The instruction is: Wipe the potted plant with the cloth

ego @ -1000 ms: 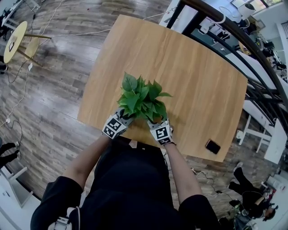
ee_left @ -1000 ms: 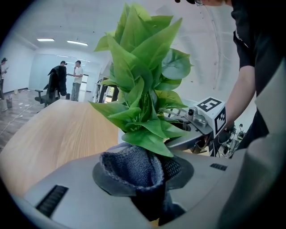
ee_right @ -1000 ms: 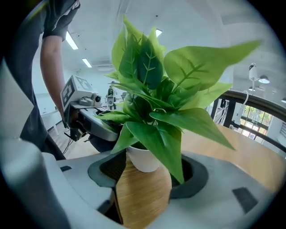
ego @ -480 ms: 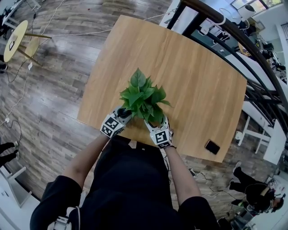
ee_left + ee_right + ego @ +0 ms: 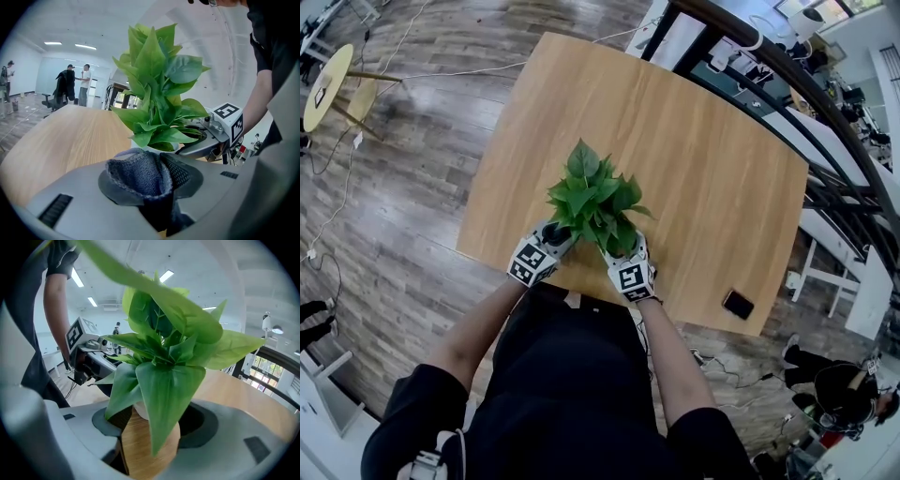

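Two firm grips: left gripper [image 5: 157, 190] on cloth [image 5: 138, 173], right gripper [image 5: 151, 437] on pot [image 5: 140, 453].

The potted plant [image 5: 592, 199] has broad, glossy green leaves, the tallest pointing to the far side. Its pot [image 5: 140, 448] is smooth and wood-coloured with a pale rim, and is clasped between the jaws of the right hand-held gripper [image 5: 150, 427]. It sits by the near edge of the counter [image 5: 694, 141], left of the middle. The cloth [image 5: 138, 173] is grey-blue and coarsely knitted. It is bunched and pinched in the left hand-held gripper [image 5: 152, 187], just beside the plant's lowest leaves on their left.
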Demonstrator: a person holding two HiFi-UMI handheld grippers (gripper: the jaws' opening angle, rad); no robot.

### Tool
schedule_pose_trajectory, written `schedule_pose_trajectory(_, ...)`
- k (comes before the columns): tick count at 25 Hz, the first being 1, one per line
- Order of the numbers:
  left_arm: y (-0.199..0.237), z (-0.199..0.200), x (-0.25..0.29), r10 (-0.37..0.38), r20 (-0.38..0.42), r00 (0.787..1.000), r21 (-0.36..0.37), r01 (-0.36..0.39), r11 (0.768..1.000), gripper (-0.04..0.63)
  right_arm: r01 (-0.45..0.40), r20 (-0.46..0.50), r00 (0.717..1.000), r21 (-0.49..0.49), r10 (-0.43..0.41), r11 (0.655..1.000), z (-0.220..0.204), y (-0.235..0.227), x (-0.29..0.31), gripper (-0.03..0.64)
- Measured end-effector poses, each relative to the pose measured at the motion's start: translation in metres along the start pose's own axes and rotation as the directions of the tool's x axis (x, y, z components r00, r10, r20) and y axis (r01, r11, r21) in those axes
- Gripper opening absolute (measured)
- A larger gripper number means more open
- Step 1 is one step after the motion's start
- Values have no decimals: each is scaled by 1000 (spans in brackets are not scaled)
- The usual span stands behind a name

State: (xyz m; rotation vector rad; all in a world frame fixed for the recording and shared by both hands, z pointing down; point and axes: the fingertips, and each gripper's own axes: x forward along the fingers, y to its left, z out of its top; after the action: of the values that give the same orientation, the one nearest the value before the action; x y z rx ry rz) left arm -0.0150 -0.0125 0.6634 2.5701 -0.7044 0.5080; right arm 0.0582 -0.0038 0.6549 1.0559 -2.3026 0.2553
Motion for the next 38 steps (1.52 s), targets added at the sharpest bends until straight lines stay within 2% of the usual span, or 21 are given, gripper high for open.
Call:
schedule_pose_trajectory(4,-3,-3,1,8,8,1000,-45,-8,999,141,20,2,1000,21,-20,1000,-1,1,1,273)
schedule_pose_trajectory(7,-18,-6,3,-42,-9,999,-10,42,999,143,27,12,1000,41,-28,999,1,2,2,273)
schedule_pose_trajectory(9,-21,-7,2,-49,-11,999,-1,49,999,143,30,15,999,51,-31,998,2,3,3,273)
schedule_pose_trajectory(14,-5,-6,-3,-4,4,1000,-16,4,1000,143,-4,2,1000,5,4,1000,0,21,1,273)
schedule_pose_trajectory(18,2,-5,-5,-10,5,1000,-8,10,1000,143,-41,-10,999,-21,41,999,-5,31,1,273)
schedule_pose_trajectory(23,1,-2,-4,-24,6,1000,-9,24,1000,143,6,-16,1000,10,-5,1000,-9,9,2,273)
schedule_pose_trajectory(28,-3,-1,0,-52,-12,999,19,52,998,143,-38,14,999,-36,39,999,3,3,8,273)
schedule_pose_trajectory(38,-20,-7,0,-89,-17,996,6,89,996,143,16,-1,1000,32,-16,999,4,1,14,273)
